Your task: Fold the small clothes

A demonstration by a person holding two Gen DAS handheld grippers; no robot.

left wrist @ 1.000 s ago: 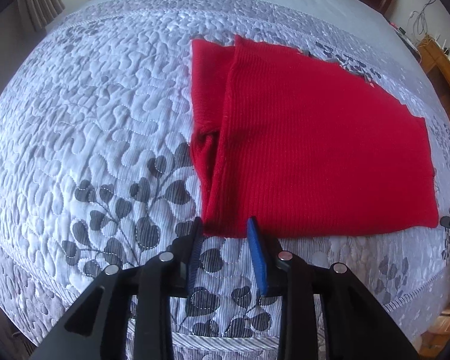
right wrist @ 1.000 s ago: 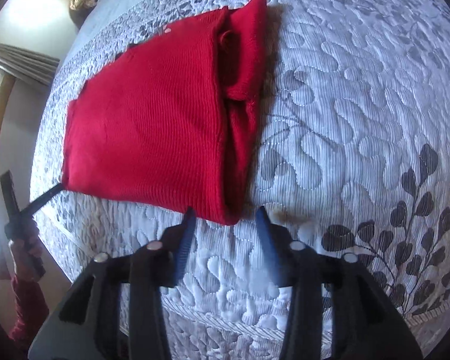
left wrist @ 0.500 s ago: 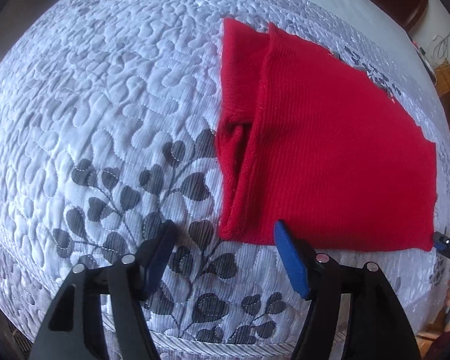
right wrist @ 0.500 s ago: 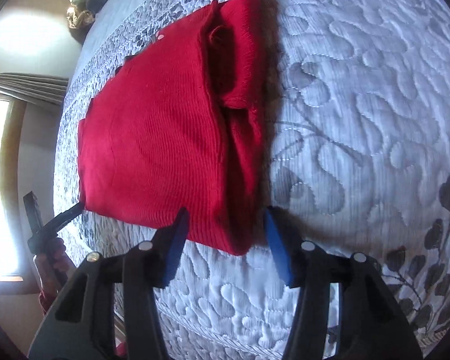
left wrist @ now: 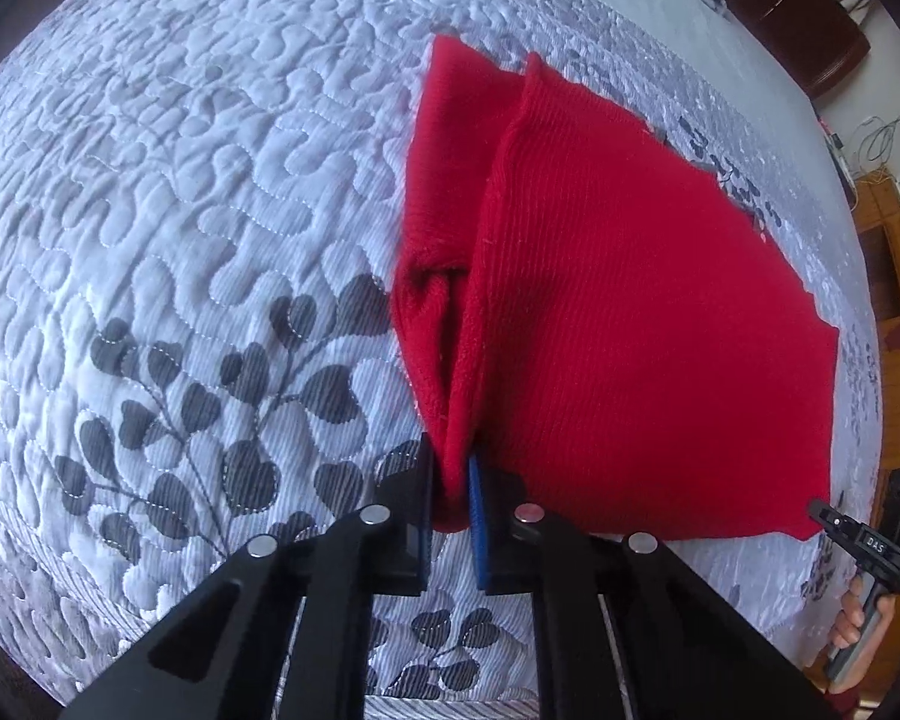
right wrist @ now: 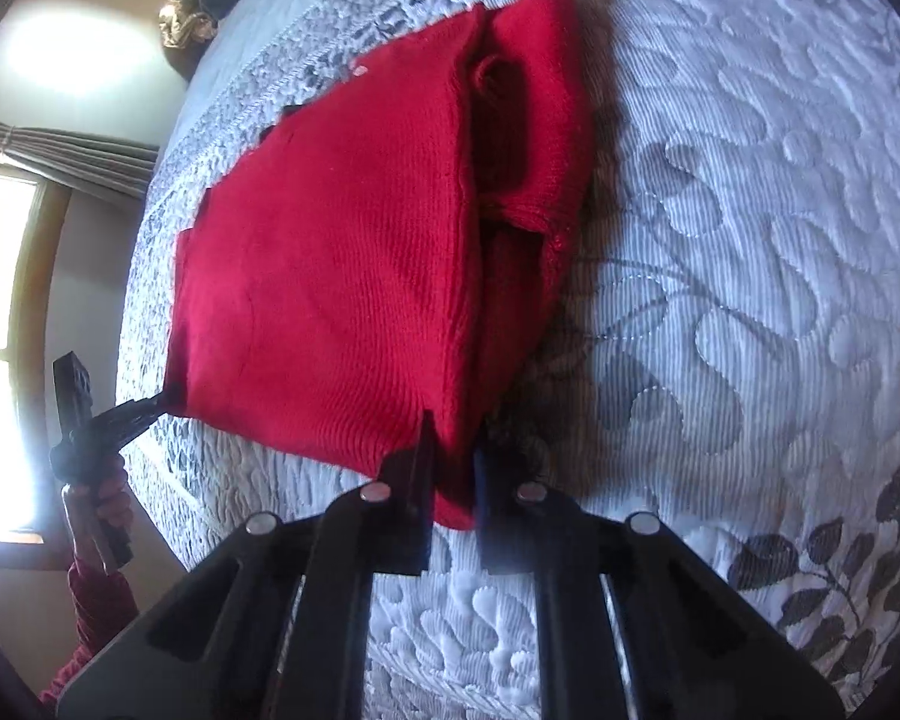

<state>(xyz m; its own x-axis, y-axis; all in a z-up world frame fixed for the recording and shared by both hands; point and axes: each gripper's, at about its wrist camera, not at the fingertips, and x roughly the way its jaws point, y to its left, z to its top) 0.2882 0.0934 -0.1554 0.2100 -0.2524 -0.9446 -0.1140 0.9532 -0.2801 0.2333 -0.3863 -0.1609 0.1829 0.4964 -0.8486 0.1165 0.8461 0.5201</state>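
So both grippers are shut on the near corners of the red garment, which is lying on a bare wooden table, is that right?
Not quite: the red garment lies on a quilted grey-and-white bedspread with a dark leaf print, not a wooden table, as both wrist views show. The rest holds: the left gripper and right gripper are each shut on a near corner.

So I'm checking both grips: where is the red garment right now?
The red garment lies part-folded on the quilted bedspread. The left claw pinches its near left corner and the right claw its near right corner.
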